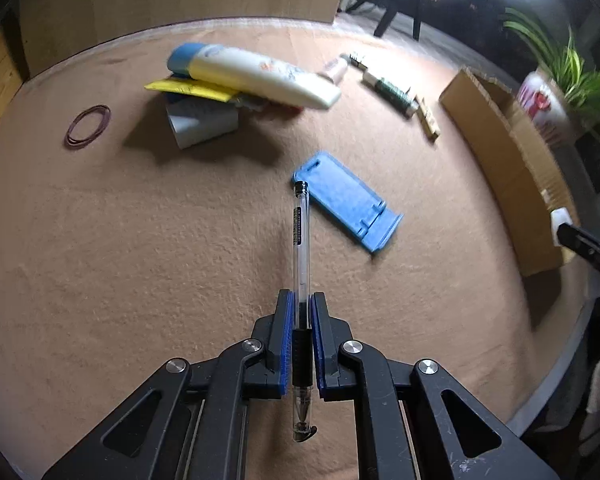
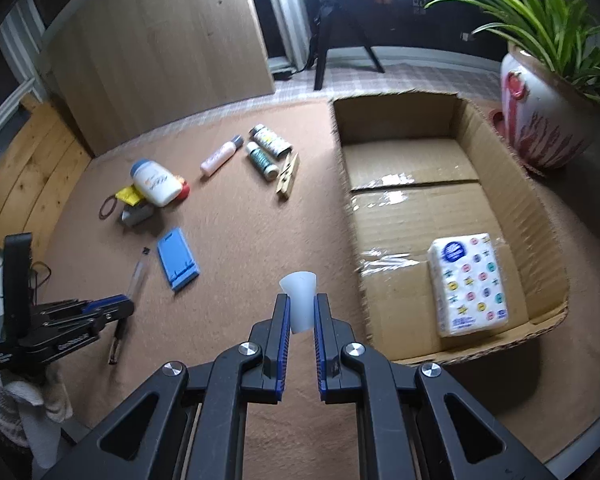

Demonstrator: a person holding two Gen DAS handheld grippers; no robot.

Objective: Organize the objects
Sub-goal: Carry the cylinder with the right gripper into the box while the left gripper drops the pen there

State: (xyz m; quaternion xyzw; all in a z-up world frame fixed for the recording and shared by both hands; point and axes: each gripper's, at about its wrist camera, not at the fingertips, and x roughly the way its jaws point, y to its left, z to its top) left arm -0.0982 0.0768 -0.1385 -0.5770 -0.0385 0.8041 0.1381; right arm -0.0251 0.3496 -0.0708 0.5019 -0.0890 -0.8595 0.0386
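My left gripper (image 1: 301, 297) is shut on a clear pen (image 1: 301, 236) with a black grip; the pen runs forward along the fingers, its tip toward the camera. The right wrist view shows this gripper (image 2: 118, 307) low over the tan felt at the left with the pen (image 2: 137, 278). My right gripper (image 2: 301, 299) is shut on a small translucent white cup (image 2: 299, 286), held above the felt just left of the open cardboard box (image 2: 400, 128). A pack of tissues (image 2: 466, 284) lies inside the box.
A blue phone stand (image 1: 346, 200) lies ahead of the pen. Behind it are a white tube with a blue cap (image 1: 252, 74) on a small pile, rubber bands (image 1: 88, 126), small bottles (image 2: 268, 148) and a clothespin (image 2: 288, 176). A potted plant (image 2: 540, 120) stands beyond the box.
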